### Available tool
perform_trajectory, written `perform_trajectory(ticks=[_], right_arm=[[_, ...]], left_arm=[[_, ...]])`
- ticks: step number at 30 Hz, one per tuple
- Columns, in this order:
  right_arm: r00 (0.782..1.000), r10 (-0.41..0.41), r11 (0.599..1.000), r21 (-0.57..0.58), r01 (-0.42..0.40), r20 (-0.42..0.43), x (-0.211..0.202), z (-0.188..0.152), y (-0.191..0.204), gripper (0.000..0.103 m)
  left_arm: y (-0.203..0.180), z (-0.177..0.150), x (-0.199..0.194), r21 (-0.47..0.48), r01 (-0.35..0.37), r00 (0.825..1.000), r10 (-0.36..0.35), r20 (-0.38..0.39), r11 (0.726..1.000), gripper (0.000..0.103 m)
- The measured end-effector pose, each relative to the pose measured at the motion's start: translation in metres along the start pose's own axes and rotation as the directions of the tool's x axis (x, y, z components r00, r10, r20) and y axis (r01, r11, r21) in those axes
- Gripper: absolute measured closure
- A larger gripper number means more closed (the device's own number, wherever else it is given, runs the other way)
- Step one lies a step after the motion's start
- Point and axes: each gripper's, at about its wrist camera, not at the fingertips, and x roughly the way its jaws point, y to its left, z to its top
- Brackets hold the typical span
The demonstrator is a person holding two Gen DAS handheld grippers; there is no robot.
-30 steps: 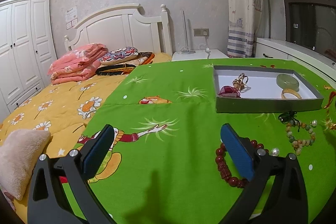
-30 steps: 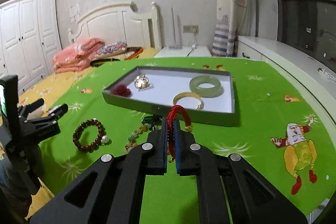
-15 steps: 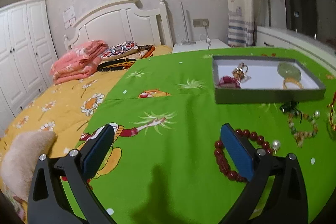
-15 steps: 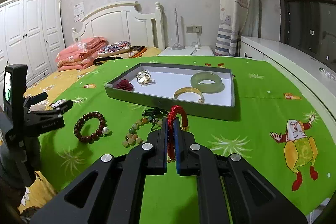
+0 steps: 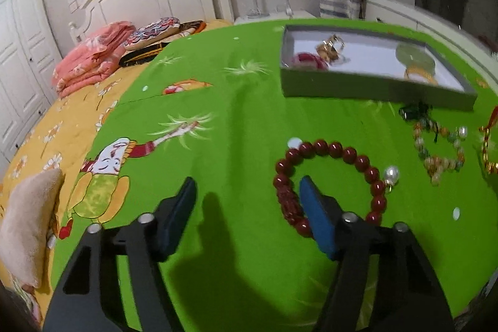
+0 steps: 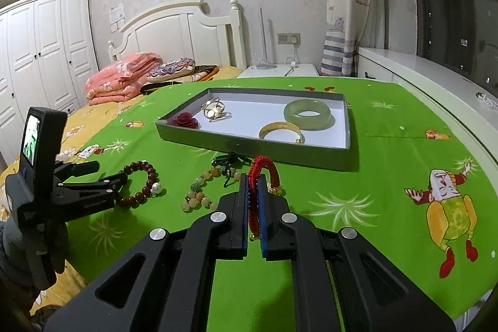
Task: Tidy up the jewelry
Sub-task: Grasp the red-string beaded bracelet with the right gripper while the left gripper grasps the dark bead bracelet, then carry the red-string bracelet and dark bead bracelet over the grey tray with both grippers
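Note:
A dark red bead bracelet with one white pearl lies on the green cloth. My left gripper tilts down at it with its jaws closing. Its right finger sits inside the loop, so the bracelet's left beads lie between the pads, untouched. The left gripper also shows in the right wrist view, beside the same red bead bracelet. My right gripper is shut on a red cord bracelet, held upright just above the cloth. Behind it, a grey tray holds a red rose, a gold piece, a jade bangle and a gold bangle.
A pastel bead bracelet and a dark green tasselled piece lie between the two grippers, in front of the tray. The green cloth ends at a yellow quilt on the left. A white ledge runs along the right.
My left gripper has dipped and moved in over the red bead bracelet, and its jaws have narrowed around the bracelet's left side. The right gripper has stayed put, still holding the red cord bracelet.

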Motion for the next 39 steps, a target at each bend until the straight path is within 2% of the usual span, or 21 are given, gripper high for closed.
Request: perform_trajectory(ticks=[2, 4, 6, 11, 13, 17, 21, 31, 39], right_arm=[[1.000, 0.001, 1.000, -0.006, -0.001, 0.001, 0.000, 0.000, 0.002, 0.095], [1.000, 0.002, 1.000, -0.009, -0.002, 0.003, -0.001, 0.000, 0.004, 0.095], [1.000, -0.001, 1.000, -0.013, 0.001, 0.006, -0.002, 0.000, 0.005, 0.095], [1.000, -0.010, 0.999, -0.032, 0.010, 0.020, -0.006, -0.001, 0.007, 0.095], [1.000, -0.010, 0.999, -0.038, 0.011, 0.019, -0.006, -0.003, 0.009, 0.095], [1.000, -0.010, 1.000, -0.029, 0.011, 0.021, -0.005, -0.006, 0.012, 0.095], [0.999, -0.015, 0.999, -0.034, 0.016, 0.036, -0.007, -0.009, 0.018, 0.095], [0.991, -0.076, 0.996, -0.045, 0.081, 0.107, -0.017, -0.012, 0.030, 0.095], [0.990, -0.094, 0.995, -0.032, 0.098, 0.108, -0.017, -0.010, 0.025, 0.095]], left_arm=[[-0.003, -0.002, 0.000, 0.017, -0.009, 1.000, 0.009, 0.009, 1.000, 0.052], [-0.005, -0.004, 0.000, 0.033, 0.023, 1.000, -0.024, 0.020, 0.999, 0.081], [-0.010, -0.006, 0.000, 0.050, 0.011, 1.000, -0.013, 0.028, 0.999, 0.090], [0.003, -0.010, -0.014, -0.038, -0.009, 0.993, 0.013, 0.115, 0.999, 0.091], [0.005, -0.011, -0.020, -0.044, -0.020, 0.989, 0.026, 0.145, 0.999, 0.091], [0.005, -0.015, -0.043, -0.061, -0.032, 0.968, 0.047, 0.248, 0.998, 0.091], [0.003, -0.021, -0.061, -0.086, -0.015, 0.945, 0.043, 0.324, 0.996, 0.091], [-0.010, -0.031, -0.078, -0.111, 0.034, 0.919, 0.012, 0.394, 0.993, 0.091], [-0.009, -0.032, -0.088, -0.111, 0.073, 0.907, -0.020, 0.421, 0.991, 0.091]])
